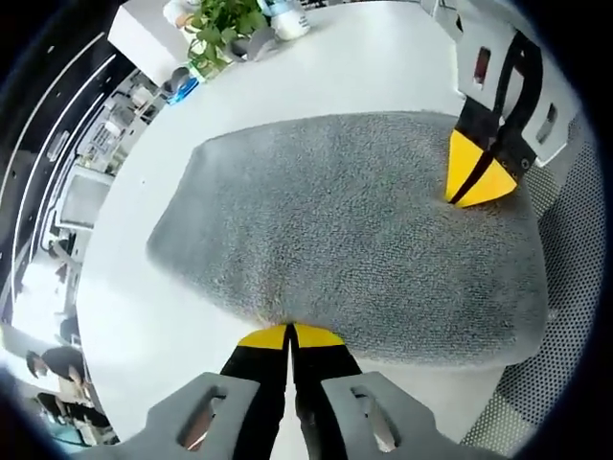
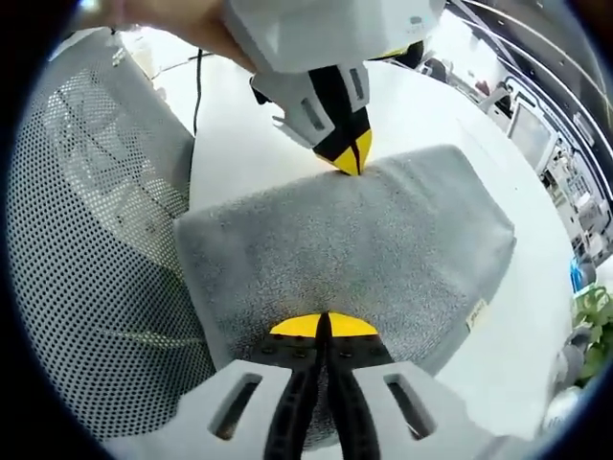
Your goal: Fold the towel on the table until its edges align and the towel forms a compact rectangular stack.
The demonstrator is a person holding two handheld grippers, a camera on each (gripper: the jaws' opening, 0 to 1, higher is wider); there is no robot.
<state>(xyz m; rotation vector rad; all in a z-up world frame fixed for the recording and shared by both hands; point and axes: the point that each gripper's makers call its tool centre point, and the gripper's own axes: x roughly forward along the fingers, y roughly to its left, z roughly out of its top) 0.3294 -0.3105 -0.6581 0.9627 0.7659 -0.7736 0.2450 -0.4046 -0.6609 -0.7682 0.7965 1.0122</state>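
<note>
Both tongs (image 1: 289,334) (image 2: 322,326) clamped on folded towel (image 1: 354,230).

Towel (image 2: 354,259) tag (image 2: 476,313): small pale label at its right edge, print too small to read.
Other text: none was legible.

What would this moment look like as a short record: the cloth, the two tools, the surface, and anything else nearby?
cloth: grey fluffy terry towel, lying folded on the table, small tag at one edge
left tool: yellow-tipped jaws closed, pinching the towel's near edge
right tool: yellow-tipped jaws closed on the opposite edge
surface: round white table
nearby: green potted plant at the table's far side; grey mesh chair beside the table
</note>
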